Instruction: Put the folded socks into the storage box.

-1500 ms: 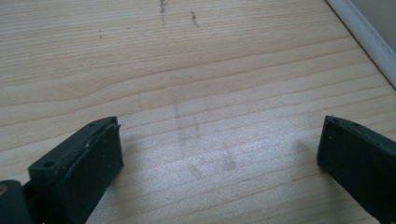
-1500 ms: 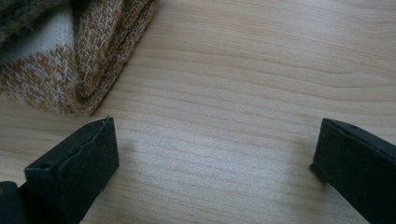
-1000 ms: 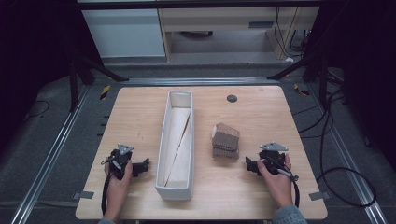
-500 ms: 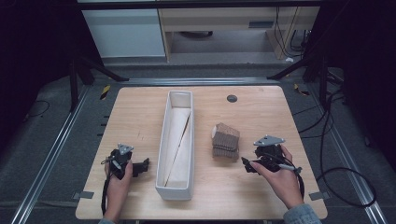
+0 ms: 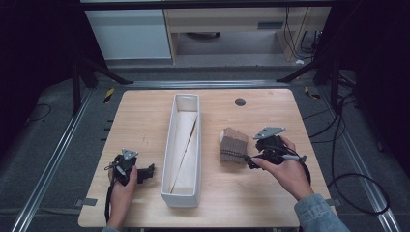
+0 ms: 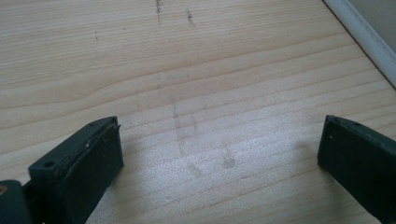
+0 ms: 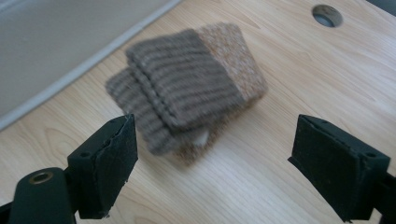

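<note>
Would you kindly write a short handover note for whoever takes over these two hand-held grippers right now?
Left hand-held gripper: open, empty, over bare table left of the white tray.
Right hand-held gripper: open, jaws have just been closing slightly, nothing between them, aimed at the brown knitted cloth stack on cork squares.
Done: nothing gripped.
Left: probably grasp the stack; likely tray-bound.

Table brightly lit, surroundings dark; right gripper view slightly blurred.
</note>
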Demonstrator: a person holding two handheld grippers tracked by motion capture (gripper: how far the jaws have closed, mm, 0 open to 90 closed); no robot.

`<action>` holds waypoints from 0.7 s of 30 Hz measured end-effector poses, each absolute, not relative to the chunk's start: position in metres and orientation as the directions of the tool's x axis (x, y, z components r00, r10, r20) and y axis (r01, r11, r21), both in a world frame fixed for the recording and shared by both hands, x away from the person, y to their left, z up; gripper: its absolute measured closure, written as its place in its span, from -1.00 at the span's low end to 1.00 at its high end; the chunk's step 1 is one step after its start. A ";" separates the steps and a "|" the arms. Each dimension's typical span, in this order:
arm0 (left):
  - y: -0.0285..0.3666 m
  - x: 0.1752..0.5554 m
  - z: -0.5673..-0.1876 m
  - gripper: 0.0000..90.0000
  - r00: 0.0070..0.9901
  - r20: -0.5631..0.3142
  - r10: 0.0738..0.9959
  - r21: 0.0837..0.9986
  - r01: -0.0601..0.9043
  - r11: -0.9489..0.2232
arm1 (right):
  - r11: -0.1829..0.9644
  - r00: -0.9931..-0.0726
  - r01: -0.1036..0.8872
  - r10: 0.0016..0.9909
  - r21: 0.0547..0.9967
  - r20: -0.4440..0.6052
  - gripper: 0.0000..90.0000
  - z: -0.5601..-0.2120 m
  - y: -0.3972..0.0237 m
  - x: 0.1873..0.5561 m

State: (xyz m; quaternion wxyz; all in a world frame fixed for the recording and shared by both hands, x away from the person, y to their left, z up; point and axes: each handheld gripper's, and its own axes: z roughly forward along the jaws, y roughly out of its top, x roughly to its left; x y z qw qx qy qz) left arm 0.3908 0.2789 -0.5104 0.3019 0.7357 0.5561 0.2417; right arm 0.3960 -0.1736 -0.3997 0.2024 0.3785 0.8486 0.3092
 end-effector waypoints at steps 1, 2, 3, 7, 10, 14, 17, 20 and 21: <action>0.279 0.391 -0.510 -1.00 0.265 0.020 0.964 0.713 0.672 -0.199 | 0.526 -0.640 0.515 0.761 0.677 -0.105 -0.68 -0.398 -0.170 0.398; 0.279 0.391 -0.510 -1.00 0.265 0.020 0.964 0.713 0.672 -0.199 | 0.533 -0.648 0.507 0.754 0.678 -0.107 -0.68 -0.396 -0.167 0.399; 0.279 0.391 -0.510 -1.00 0.265 0.020 0.964 0.713 0.672 -0.199 | 0.540 -0.655 0.504 0.748 0.674 -0.109 -0.68 -0.394 -0.164 0.401; 0.279 0.391 -0.510 -1.00 0.269 0.021 0.963 0.712 0.672 -0.203 | 0.563 -0.679 0.486 0.724 0.668 -0.116 -0.67 -0.387 -0.153 0.409; 0.279 0.391 -0.510 -1.00 0.269 0.021 0.963 0.712 0.672 -0.203 | 0.570 -0.693 0.477 0.712 0.668 -0.112 -0.65 -0.385 -0.147 0.413; 0.279 0.390 -0.510 -1.00 0.271 0.022 0.962 0.711 0.672 -0.205 | 0.593 -0.717 0.470 0.689 0.654 -0.109 -0.62 -0.386 -0.137 0.421; 0.279 0.390 -0.510 -1.00 0.272 0.021 0.962 0.712 0.671 -0.205 | 0.601 -0.726 0.471 0.680 0.646 -0.103 -0.61 -0.389 -0.133 0.424; 0.280 0.390 -0.510 -1.00 0.273 0.020 0.962 0.712 0.671 -0.205 | 0.608 -0.733 0.472 0.673 0.638 -0.099 -0.58 -0.391 -0.130 0.425; 0.280 0.390 -0.510 -1.00 0.273 0.021 0.962 0.712 0.671 -0.205 | 0.610 -0.736 0.471 0.670 0.637 -0.098 -0.57 -0.392 -0.129 0.426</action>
